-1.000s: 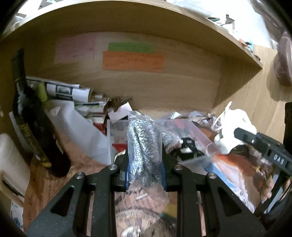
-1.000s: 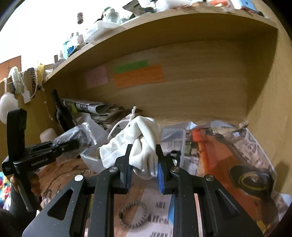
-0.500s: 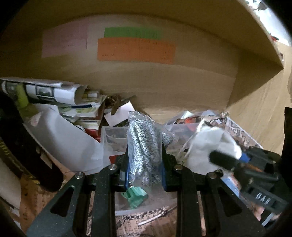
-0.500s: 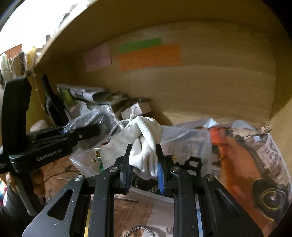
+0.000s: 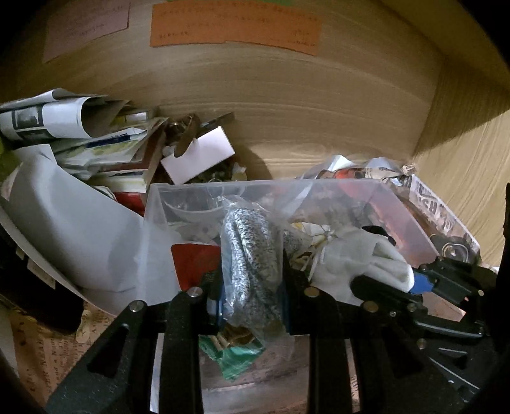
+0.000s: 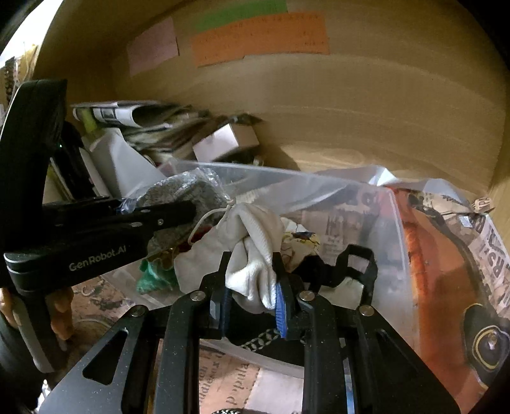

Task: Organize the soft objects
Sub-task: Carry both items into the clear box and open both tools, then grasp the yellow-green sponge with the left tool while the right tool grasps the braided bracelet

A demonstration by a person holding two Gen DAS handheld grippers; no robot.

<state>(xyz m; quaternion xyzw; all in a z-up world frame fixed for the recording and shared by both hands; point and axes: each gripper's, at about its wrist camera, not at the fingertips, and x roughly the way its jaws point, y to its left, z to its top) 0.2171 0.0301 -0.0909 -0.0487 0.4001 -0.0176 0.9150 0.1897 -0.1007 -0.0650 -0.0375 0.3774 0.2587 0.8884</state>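
Observation:
My left gripper [image 5: 251,286] is shut on a clear plastic bag holding black-and-white knit fabric [image 5: 251,254]. It holds the bag over the open clear plastic bin [image 5: 255,186]. My right gripper [image 6: 251,286] is shut on a white cloth drawstring pouch [image 6: 255,235], also over the bin [image 6: 318,178]. The two grippers sit side by side: the right one with the white pouch [image 5: 360,261] shows in the left wrist view, the left one with the bagged knit [image 6: 181,191] shows in the right wrist view.
The bin stands in a wooden shelf recess with coloured paper notes [image 5: 236,25] on the back wall. Rolled newspapers and papers [image 5: 63,117] pile up at left. A white box [image 5: 197,153] lies behind the bin. A black strap [image 6: 347,270] and green item [image 5: 236,353] lie inside it.
Both grippers have moved forward and down into the shelf recess, carrying their items from above the table to over and into the clear bin. Both stay shut on their items.

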